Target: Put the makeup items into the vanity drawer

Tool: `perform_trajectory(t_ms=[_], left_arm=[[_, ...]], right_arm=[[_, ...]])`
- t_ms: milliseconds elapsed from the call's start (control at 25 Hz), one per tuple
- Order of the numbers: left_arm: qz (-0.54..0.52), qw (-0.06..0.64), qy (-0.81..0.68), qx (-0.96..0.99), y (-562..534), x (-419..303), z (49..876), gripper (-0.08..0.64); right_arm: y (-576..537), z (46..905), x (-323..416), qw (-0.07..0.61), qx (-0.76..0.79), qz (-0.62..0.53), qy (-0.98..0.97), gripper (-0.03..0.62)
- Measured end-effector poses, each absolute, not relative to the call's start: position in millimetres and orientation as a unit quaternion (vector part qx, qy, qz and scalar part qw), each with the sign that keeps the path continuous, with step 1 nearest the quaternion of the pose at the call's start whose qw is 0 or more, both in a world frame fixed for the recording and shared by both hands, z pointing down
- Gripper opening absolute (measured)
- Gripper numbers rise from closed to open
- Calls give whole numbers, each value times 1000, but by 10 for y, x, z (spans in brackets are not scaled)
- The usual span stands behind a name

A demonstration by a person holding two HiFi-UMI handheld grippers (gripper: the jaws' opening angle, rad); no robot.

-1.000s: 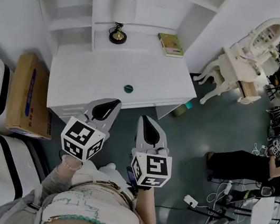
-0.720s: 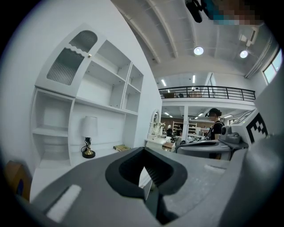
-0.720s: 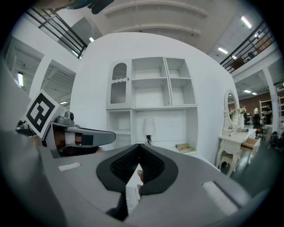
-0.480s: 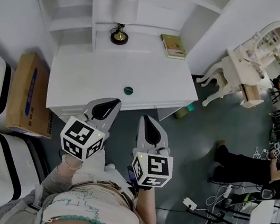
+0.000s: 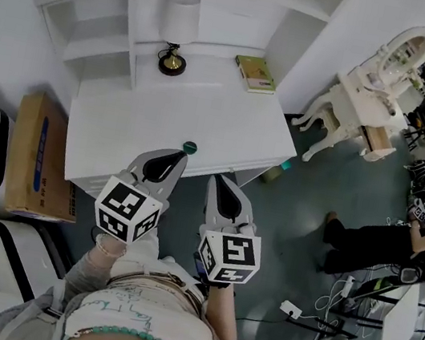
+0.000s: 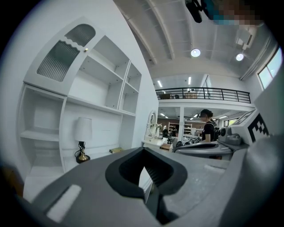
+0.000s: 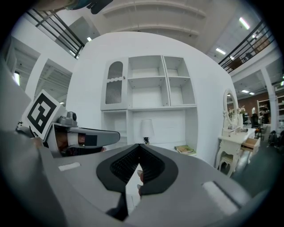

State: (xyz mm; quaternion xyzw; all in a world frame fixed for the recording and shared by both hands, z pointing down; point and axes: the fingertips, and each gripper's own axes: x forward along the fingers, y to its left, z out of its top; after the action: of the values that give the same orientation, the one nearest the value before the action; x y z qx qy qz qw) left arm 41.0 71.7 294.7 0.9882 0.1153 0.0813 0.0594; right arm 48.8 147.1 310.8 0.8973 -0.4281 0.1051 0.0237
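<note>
Nothing is put away yet. A small green pot (image 5: 190, 147) sits by the front edge of the desk (image 5: 229, 119). The left hand-held gripper (image 5: 176, 155) and right hand-held gripper (image 5: 221, 180) are clenched on nothing.

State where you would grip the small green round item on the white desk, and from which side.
Grip the green item across its round sides, coming down from above. It sits low near the front edge of the desk top, with bare surface around it. The left gripper, shut, is nearest.

Bright, even overhead light from ceiling lamps (image 6: 195, 52); my gripper views bend and darken toward their edges.
</note>
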Motion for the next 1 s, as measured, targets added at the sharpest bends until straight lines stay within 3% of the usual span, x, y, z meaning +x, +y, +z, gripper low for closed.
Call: perform_trajectory(t_ms=[1000], left_arm=[[76, 66, 137, 985, -1, 1237, 3058, 2]], right_arm=[[780, 3138, 1303, -3, 902, 95, -421, 29]])
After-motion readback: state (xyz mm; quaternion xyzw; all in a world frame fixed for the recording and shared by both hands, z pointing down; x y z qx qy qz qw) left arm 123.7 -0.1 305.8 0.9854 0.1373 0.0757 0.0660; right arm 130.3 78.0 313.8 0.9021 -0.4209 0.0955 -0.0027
